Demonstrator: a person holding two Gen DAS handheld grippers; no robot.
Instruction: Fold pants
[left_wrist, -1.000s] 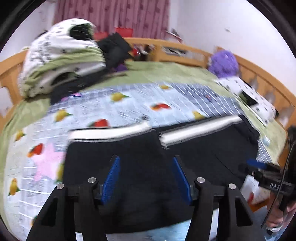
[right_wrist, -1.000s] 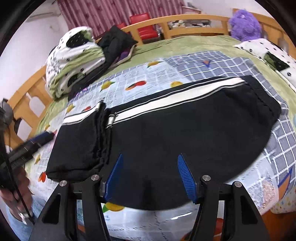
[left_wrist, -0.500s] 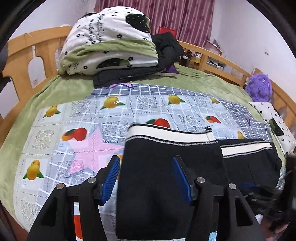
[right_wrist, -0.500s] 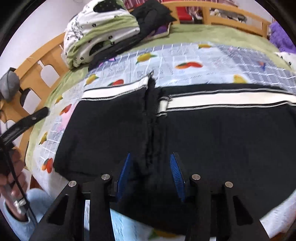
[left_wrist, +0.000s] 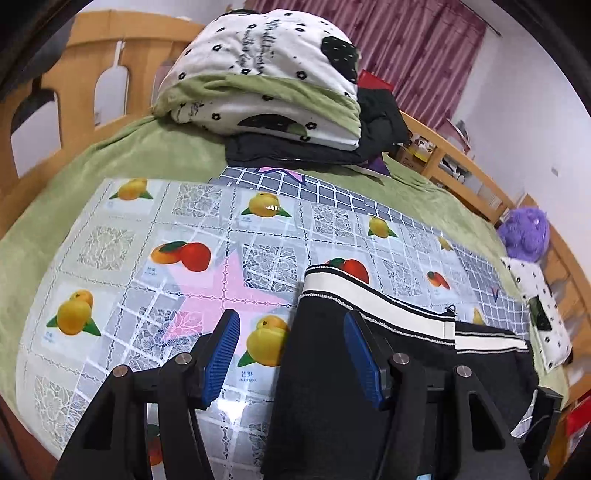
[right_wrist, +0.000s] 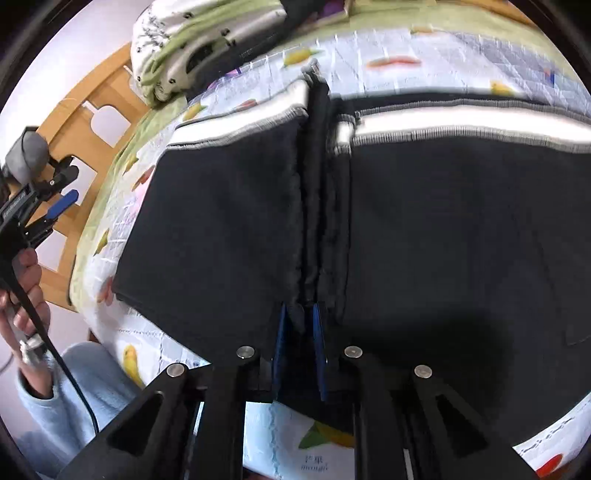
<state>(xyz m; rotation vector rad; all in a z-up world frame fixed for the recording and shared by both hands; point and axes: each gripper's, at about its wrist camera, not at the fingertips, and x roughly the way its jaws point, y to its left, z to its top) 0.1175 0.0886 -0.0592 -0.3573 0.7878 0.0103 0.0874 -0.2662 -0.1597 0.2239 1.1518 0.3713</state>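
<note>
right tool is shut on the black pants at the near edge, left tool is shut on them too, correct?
Not quite. The left tool is open, its pads apart with nothing pinched, per the left wrist view. The right tool is indeed shut on the black pants at the near edge.

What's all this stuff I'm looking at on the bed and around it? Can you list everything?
black pants with a white side stripe: one, partly folded, on the fruit-print cloth.
glossy fruit-print cloth: one, spread over the bed.
green blanket: one, under the cloth.
white-and-green flowered quilt: one, folded, at the bed's far end.
dark clothes: a heap beside the quilt.
purple plush toy: one, by the rail.
wooden bed rail: tan.
maroon curtain: behind.
left gripper: open.
right gripper: pinching the pants' fold.
</note>
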